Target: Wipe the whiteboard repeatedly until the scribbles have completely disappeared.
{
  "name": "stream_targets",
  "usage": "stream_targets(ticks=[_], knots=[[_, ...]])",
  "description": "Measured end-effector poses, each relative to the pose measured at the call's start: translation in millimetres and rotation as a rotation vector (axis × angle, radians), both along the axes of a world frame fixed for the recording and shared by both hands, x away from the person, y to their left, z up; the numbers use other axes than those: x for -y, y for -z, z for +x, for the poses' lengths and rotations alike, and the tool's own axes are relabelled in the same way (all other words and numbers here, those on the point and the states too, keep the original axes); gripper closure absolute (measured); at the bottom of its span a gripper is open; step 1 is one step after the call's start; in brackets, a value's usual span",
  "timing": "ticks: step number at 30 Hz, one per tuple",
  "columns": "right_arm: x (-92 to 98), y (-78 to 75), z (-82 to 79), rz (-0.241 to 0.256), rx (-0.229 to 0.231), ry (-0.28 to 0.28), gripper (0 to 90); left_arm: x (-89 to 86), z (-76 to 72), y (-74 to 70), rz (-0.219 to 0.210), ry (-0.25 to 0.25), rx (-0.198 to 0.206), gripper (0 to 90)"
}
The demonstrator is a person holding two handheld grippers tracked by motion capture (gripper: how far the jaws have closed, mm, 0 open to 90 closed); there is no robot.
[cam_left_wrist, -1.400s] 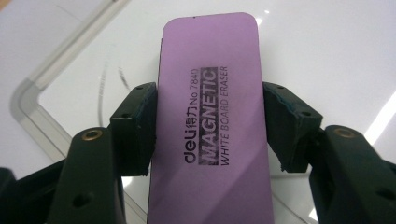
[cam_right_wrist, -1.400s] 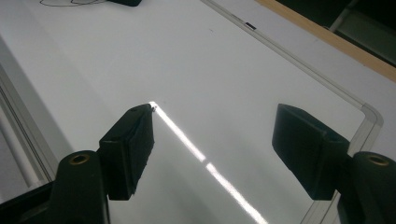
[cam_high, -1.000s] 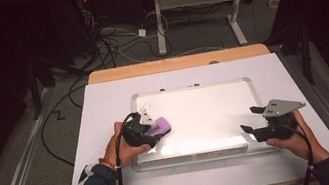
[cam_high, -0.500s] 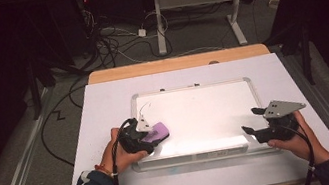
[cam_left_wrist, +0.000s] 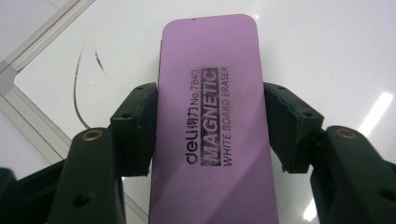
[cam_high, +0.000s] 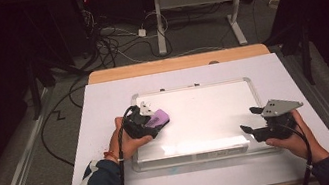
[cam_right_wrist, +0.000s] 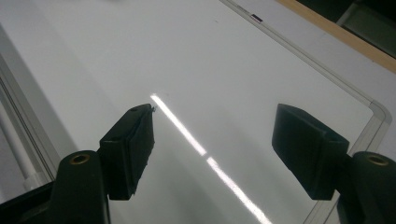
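Dark room behind, cables (cam_high: 108,41) on the floor past the desk's (cam_high: 104,107) far edge. Desk had a white top with a wooden strip (cam_high: 178,63) along the far side.

1 whiteboard (cam_high: 206,111) lay flat, centred on the desk, with a silver metal frame, rounded corners and a glossy white face showing a glare streak. White margin of desk was free on all 4 sides of it, widest at left and right. Most of the board face was bare, so there was open room from the eraser across to the right side.

1 eraser (cam_high: 159,118): purple, a flat rounded rectangle, smooth top printed "MAGNETIC WHITE BOARD ERASER". It sat on the board's left part, near the left frame. A thin curved black marker line (cam_left_wrist: 81,79) lay just beside it on the board, close to the frame corner.

2 grippers, black, blocky pads.
- Left gripper (cam_high: 143,124): jaws clamped on the eraser's 2 long sides, pads touching both.
- Right gripper (cam_high: 253,120): jaws wide apart, nothing between them, over the board's right part near the near-right corner, with a grey 3-cornered plate on top.
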State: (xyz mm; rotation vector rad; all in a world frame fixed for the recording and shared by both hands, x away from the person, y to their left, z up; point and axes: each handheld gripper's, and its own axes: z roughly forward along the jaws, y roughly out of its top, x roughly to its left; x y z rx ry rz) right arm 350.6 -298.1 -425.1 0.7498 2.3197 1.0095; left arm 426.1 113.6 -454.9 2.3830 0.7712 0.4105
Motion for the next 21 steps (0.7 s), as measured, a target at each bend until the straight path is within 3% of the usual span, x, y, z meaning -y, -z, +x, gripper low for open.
stream_targets(ticks=[2, 6, 11, 15, 21], knots=[[-1.0, -0.2, 0.1, 0.000, -0.002, -0.003, 29.9, 0.0, -2.3, -0.4, 0.005, 0.009, -0.003, 38.5], [-1.6, -0.9, -0.1, -0.002, 0.001, -0.014, 29.9, 2.9, -17.2, -1.6, 0.023, 0.089, -0.007, 38.5], [-0.6, -1.1, 0.3, 0.002, -0.002, -0.014, 29.8, 3.0, -34.1, -2.0, 0.027, 0.134, -0.016, 38.5], [-0.6, -2.1, -1.1, 0.000, 0.004, -0.015, 30.0, 1.8, -33.1, -0.7, 0.008, 0.098, -0.016, 38.4], [-0.7, -1.4, -0.9, -0.002, 0.003, -0.012, 30.1, -1.9, -8.7, -0.3, 0.006, -0.014, -0.005, 38.3]])
